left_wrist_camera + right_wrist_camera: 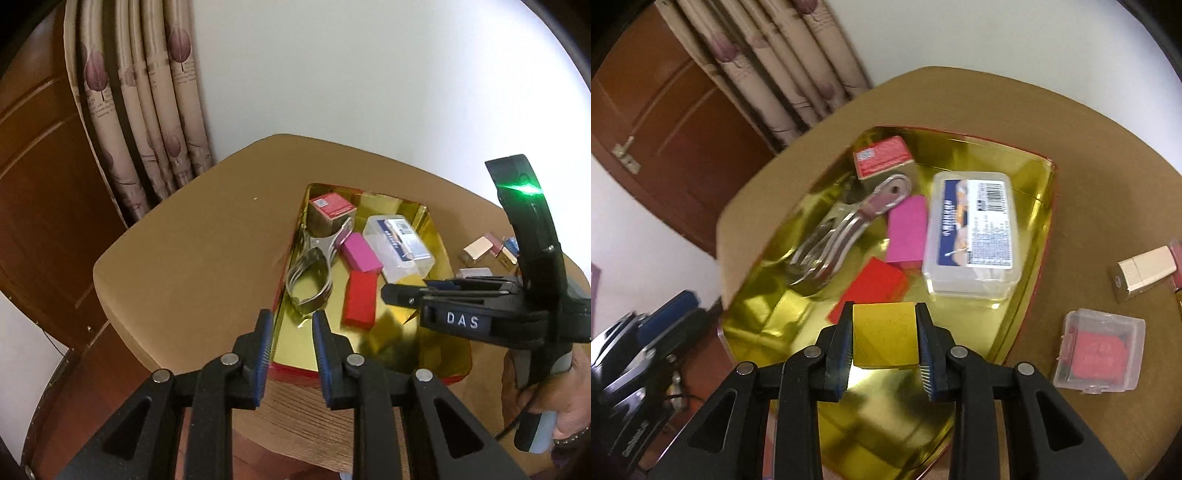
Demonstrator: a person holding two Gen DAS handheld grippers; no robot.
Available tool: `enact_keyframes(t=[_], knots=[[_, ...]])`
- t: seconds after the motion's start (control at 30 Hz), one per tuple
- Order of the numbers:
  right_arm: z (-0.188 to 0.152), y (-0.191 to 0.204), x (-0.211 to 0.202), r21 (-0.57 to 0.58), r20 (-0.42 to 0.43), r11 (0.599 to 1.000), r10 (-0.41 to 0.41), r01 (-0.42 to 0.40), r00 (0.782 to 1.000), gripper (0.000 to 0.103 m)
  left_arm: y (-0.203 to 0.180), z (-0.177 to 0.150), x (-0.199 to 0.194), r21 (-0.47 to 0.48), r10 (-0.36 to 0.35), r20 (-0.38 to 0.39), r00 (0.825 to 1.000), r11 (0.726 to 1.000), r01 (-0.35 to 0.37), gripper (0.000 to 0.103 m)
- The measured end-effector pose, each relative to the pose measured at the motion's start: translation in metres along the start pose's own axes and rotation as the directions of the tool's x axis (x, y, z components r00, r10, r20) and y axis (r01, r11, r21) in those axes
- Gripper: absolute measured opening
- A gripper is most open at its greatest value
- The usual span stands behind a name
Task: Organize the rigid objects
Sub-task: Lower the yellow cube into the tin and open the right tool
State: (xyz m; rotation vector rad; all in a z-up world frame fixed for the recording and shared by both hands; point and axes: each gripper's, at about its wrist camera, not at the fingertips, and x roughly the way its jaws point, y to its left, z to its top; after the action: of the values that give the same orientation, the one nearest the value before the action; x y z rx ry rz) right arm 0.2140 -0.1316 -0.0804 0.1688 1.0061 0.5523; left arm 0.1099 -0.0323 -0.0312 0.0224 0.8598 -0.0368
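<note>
Above the near end of a gold-lined tray [1030, 236], the right gripper [884, 343] is clamped on a yellow block [884, 338], while the left gripper [288, 354] hangs with fingers apart and nothing between them. Released here, the block could land on the red block [875, 288] just beyond and tip. Farther in lie a pink block [908, 229], metal forks [834, 243] and a clear lidded box [971, 229]; a small clear case [1100, 350] waits outside on the table [1108, 177].

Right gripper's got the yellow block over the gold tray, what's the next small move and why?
Probably lower the right gripper and open it to set the yellow block on the bare near part of the tray. The block is clamped above that free spot, in front of the red block, and the left gripper is empty.
</note>
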Motion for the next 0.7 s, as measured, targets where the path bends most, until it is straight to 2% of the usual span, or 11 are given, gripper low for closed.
enact_keyframes(t=[0.2,0.3,0.37,0.47,0.53,0.57,0.6,0.7], knots=[[0.007,0.003,0.007,0.010,0.015,1.000,-0.030,0.030,0.999,0.031,-0.001,-0.002,0.003,0.014,0.029,-0.006,1.000,0.999,-0.029,0.022],[0.004,-0.001,-0.003,0.040,0.059,0.999,0.021,-0.024,0.998,0.031,-0.003,-0.003,0.004,0.023,0.036,-0.014,0.999,0.999,-0.036,0.022],[0.003,-0.004,-0.014,0.054,0.103,0.998,0.026,-0.031,0.994,0.032,-0.005,-0.005,0.005,0.029,0.030,-0.021,0.999,0.999,-0.030,0.022],[-0.008,-0.012,-0.047,0.090,0.187,0.993,0.064,-0.082,0.980,0.032,-0.010,-0.007,0.007,0.044,0.030,-0.026,0.999,0.999,-0.029,0.022],[-0.026,-0.022,-0.074,0.105,0.246,0.990,0.063,-0.091,0.967,0.039,-0.013,-0.009,0.008,0.056,0.025,-0.030,0.999,0.998,-0.023,0.022],[-0.040,-0.030,-0.091,0.115,0.272,0.989,0.054,-0.088,0.961,0.048,-0.017,-0.011,0.009,0.069,0.023,-0.036,0.999,0.997,-0.021,0.022],[-0.055,-0.040,-0.106,0.129,0.293,0.989,0.029,-0.070,0.956,0.056,-0.020,-0.013,0.010,0.080,0.020,-0.042,0.999,0.997,-0.017,0.022],[-0.109,-0.076,-0.151,0.176,0.317,0.984,-0.073,0.017,0.946,0.065,-0.031,-0.019,0.009,0.114,0.010,-0.047,0.999,0.994,-0.005,0.022]])
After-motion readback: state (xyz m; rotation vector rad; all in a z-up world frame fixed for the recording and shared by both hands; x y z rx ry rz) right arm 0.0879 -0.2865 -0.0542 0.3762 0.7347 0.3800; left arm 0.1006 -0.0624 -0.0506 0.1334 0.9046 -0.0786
